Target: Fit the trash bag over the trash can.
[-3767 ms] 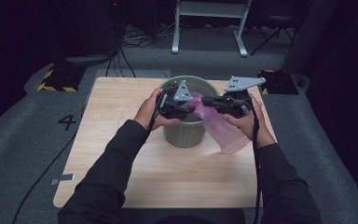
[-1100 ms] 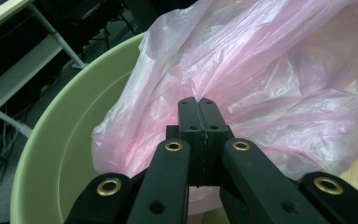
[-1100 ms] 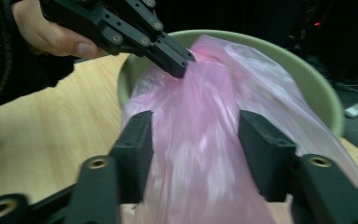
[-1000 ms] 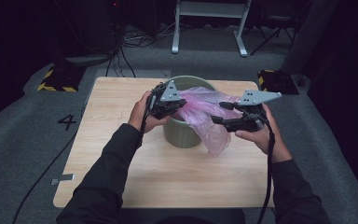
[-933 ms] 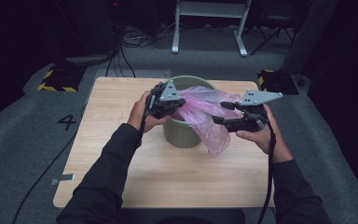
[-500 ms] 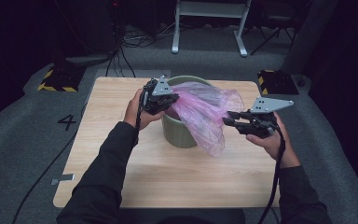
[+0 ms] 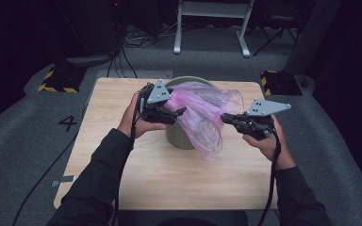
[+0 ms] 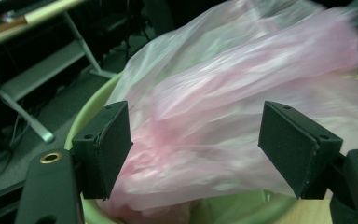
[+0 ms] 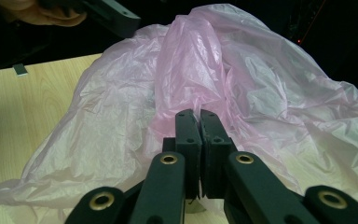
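Observation:
A green bin [image 7: 181, 138] stands mid-table with a thin pink plastic bag [image 7: 202, 113] draped over its mouth and hanging down its front right side. My left gripper [image 7: 175, 114] hovers at the bin's left rim. In the left gripper view it [image 8: 198, 140] is open, jaws wide apart, with the bag [image 8: 223, 116] and the bin rim [image 8: 86, 114] just beyond them. To the bin's right, my right gripper [image 7: 226, 117] is shut on a fold of the bag; the right gripper view shows its jaws [image 9: 196, 115] pinching the pink film [image 9: 242, 74].
The wooden table [image 7: 169, 179] has bare room in front of the bin and on both sides. Yellow-black striped blocks [image 7: 56, 81] [image 7: 279, 82] lie on the floor beyond its far corners. Cables and a stand's white legs [image 7: 212, 28] lie farther back.
The two grippers have drawn apart, the right one pulling the bag out to the right over the bin. The left gripper has dropped slightly nearer and now stands open.

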